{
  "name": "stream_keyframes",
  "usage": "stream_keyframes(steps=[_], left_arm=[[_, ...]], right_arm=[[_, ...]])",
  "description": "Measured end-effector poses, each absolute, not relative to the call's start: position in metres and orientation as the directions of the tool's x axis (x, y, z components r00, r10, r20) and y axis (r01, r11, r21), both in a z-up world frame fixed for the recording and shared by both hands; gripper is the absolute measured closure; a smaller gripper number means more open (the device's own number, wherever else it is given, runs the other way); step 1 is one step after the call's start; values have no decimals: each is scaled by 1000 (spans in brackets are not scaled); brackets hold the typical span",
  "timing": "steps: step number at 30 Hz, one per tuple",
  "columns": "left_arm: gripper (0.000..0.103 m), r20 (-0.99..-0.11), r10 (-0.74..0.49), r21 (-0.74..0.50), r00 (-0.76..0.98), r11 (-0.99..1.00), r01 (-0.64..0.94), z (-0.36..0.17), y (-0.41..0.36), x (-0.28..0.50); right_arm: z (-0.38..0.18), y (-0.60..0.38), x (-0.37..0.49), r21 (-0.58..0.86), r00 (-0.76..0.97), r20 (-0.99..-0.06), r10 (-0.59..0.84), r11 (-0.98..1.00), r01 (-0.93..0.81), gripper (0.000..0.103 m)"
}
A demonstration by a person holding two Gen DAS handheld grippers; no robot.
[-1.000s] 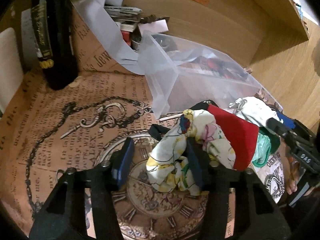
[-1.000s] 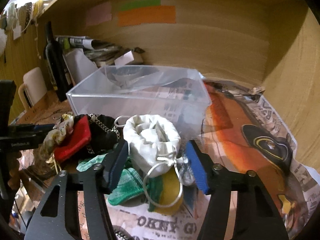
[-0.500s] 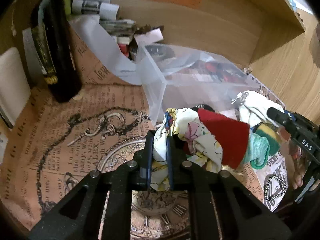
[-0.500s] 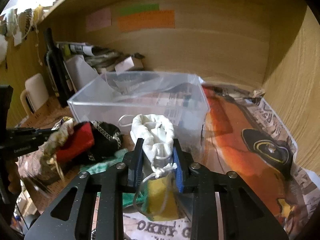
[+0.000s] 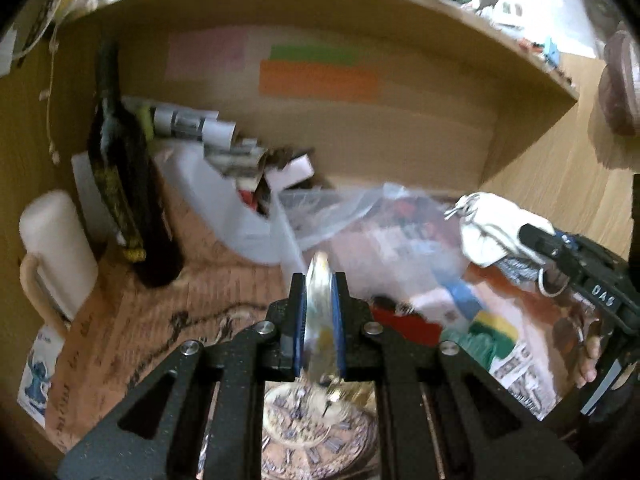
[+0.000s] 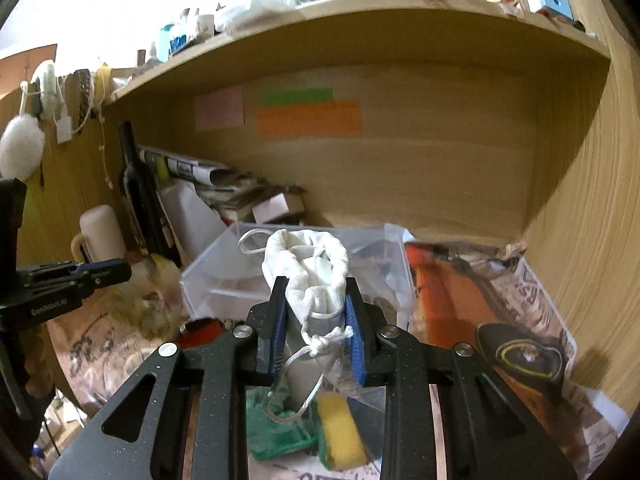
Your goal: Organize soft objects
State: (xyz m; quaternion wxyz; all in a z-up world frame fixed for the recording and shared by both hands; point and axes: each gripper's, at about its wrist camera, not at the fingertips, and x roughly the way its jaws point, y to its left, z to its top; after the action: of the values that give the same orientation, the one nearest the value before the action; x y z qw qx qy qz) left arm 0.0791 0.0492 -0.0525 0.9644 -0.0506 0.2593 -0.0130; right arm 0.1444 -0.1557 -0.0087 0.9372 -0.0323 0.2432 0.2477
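Observation:
My left gripper (image 5: 319,284) is shut on a floral cloth (image 5: 320,320), which hangs blurred between the blue pads above the clock-print paper. My right gripper (image 6: 316,292) is shut on a white drawstring pouch (image 6: 308,264), held up in front of the clear plastic box (image 6: 212,284). The left wrist view shows that pouch (image 5: 492,224) and the right gripper (image 5: 560,246) at the right, beside the box (image 5: 360,216). On the paper below lie a red fabric piece (image 5: 404,324), a green cloth (image 6: 276,432) and a yellow sponge (image 6: 340,428). The left gripper (image 6: 100,272) shows at the left of the right wrist view.
A dark bottle (image 5: 124,184) and a cream mug (image 5: 56,248) stand at the left. Rolled papers and small boxes (image 6: 240,196) are piled against the wooden back wall. A shelf (image 6: 360,20) hangs overhead, and a wooden side wall (image 6: 580,200) closes the right.
Both grippers went from open to shut, the left on the floral cloth, the right on the white pouch. Both then rose, lifting their items off the pile.

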Motion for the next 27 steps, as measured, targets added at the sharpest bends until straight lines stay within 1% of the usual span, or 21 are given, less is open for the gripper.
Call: stream_keyframes(steps=[5,9,11,13,15,16,17,18,19,20,21,22,23,24,27], left_arm=[[91,-484,-56,-91,873,996,13,-45,42,87],[91,-526,-43,-74,849,997,4,-54,42,93],[91,-560,-40,-75,827,997,-2,-63,45,96],[86,-602,-36,-77,798,997,-14,-74,51,97],[76,-637,-32,-79,770,997,-23,-83,55,99],[74,-655,-26,-76,756,997,-32,-89,58,100],[73,-665,-20,-72,747,997,-37,-93,59,101],[72,-675,-15,-67,738,997,-42,-97,60,101],[72,-683,-14,-68,731,997,-43,-100,60,101],[68,-688,-17,-70,725,997,-43,-102,61,101],[61,-691,-17,-71,723,996,-44,-102,61,101],[57,-689,-17,-75,725,996,-48,-103,62,100],[50,-685,-15,-76,728,996,-51,-102,63,99],[47,-681,-13,-77,732,996,-54,-102,64,98],[44,-677,5,-69,736,995,-70,-103,69,92]], right_arm=[[-15,-150,150,67,740,-490,461,866,-495,79],[-36,-143,154,61,697,-553,456,857,-512,79],[-47,-139,157,58,674,-588,447,854,-517,79],[-58,-136,159,58,649,-619,441,850,-523,78],[-65,-134,159,47,642,-634,431,850,-525,77],[-66,-133,158,39,638,-641,426,848,-528,73],[-67,-132,157,34,633,-647,425,846,-533,64],[-68,-132,155,28,633,-649,422,844,-535,59],[-67,-133,153,18,638,-646,419,844,-536,49],[-66,-134,150,9,644,-642,415,844,-536,42],[-64,-136,148,2,652,-636,413,845,-534,40],[-61,-139,146,-1,659,-629,414,846,-532,38],[-58,-143,144,0,665,-622,414,849,-529,36],[-55,-148,143,3,673,-613,413,854,-520,35],[-46,-162,142,21,694,-596,405,871,-491,33]])
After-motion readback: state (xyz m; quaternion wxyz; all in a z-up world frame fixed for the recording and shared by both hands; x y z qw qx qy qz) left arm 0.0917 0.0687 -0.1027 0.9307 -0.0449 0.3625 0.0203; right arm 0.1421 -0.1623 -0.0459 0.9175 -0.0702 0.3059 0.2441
